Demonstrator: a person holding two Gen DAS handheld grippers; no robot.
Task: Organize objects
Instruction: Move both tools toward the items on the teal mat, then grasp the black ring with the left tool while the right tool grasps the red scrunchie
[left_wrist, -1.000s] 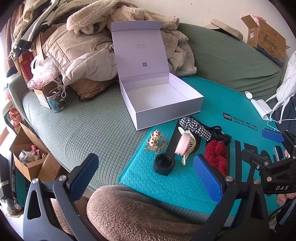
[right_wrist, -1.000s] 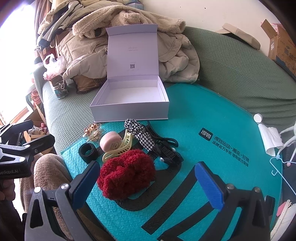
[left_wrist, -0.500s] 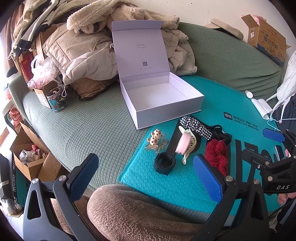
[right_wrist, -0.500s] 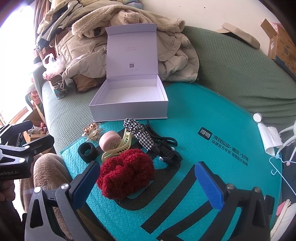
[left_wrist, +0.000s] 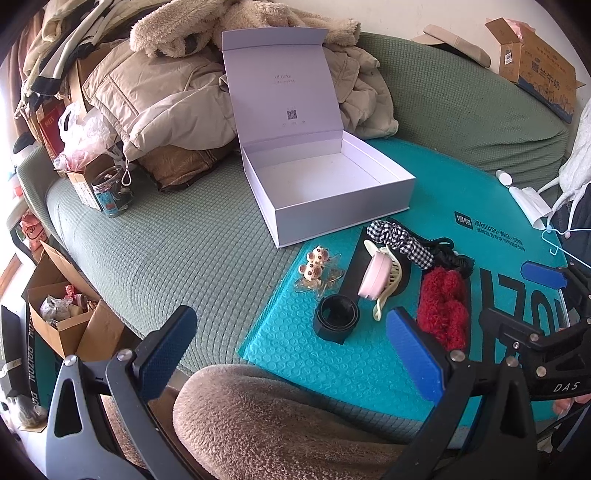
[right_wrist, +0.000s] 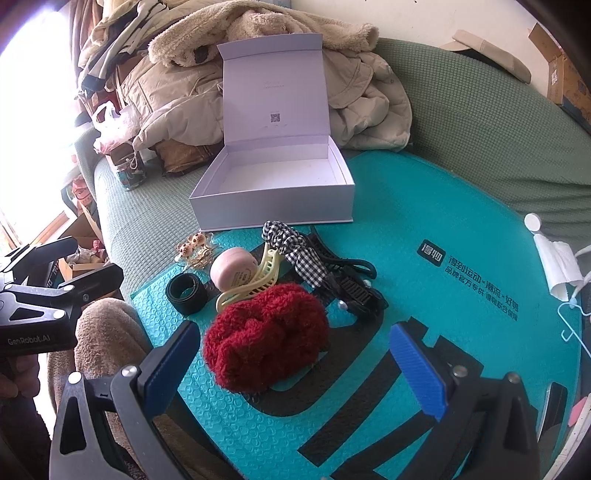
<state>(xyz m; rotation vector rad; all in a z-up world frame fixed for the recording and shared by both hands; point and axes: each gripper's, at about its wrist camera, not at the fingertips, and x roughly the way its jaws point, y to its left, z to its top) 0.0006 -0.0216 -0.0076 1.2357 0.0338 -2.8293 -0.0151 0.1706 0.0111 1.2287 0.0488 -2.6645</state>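
While both grippers are held with fingers spread apart and empty, the red scrunchie is seen just ahead of the right gripper, nearer its left finger. The open white box lies well beyond the left gripper.

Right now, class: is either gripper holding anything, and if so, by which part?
Nothing is held. The left gripper and right gripper are both open, above the hair accessories, with the red scrunchie untouched on the mat.
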